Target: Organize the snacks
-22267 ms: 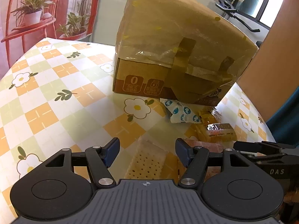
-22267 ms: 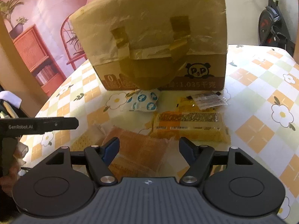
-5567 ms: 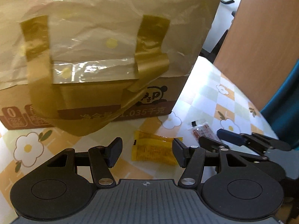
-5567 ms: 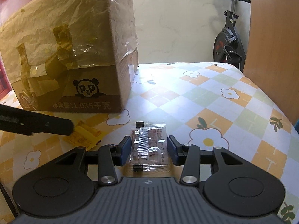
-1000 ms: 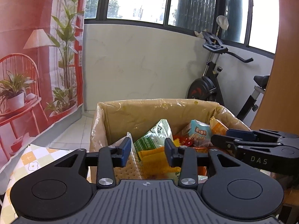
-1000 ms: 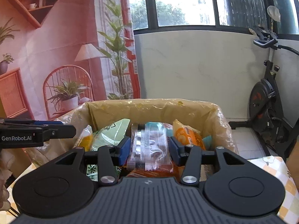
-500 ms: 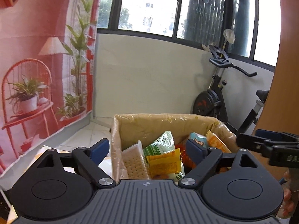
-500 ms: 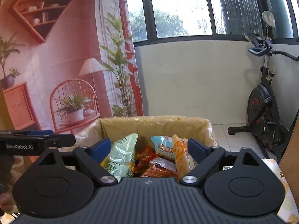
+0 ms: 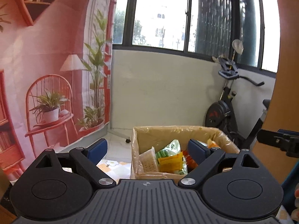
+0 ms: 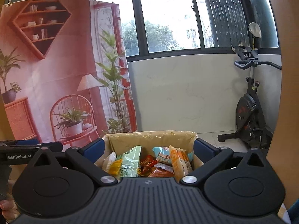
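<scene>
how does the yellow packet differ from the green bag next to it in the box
In the left wrist view, the yellow packet is small, plain and opaque yellow; the green bag is taller, pale green with printing. The yellow packet sits in front, the green bag rises behind it. Both rest inside the lined cardboard box.

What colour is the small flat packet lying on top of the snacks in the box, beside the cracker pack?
Yellow: the packet, clearest in the left wrist view.

— What do I count from here?
— One lined cardboard box, about seven snack packets inside that I can make out, one exercise bike, and my two grippers.
</scene>
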Motion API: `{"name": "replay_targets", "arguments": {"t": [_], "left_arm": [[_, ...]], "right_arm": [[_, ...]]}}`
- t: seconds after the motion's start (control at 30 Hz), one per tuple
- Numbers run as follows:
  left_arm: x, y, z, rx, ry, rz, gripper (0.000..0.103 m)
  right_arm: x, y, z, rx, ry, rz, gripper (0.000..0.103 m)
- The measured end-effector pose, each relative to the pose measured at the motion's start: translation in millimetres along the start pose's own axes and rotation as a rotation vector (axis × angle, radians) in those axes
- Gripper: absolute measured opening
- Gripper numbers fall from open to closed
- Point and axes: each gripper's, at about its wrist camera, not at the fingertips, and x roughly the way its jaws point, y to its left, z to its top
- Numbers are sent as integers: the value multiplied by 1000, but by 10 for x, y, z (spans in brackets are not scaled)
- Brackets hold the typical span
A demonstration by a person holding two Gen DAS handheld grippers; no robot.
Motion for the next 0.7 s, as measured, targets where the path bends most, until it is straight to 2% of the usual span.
{"name": "replay_targets", "arguments": {"t": [0.3, 0.7], "left_arm": [[-424, -70, 49, -3, -40, 99, 94], [-622, -122, 45, 0, -44, 114, 94]], "right_arm": [[-365, 107, 54, -5, -23, 41, 103], [-496, 176, 52, -16, -28, 41, 103]]}}
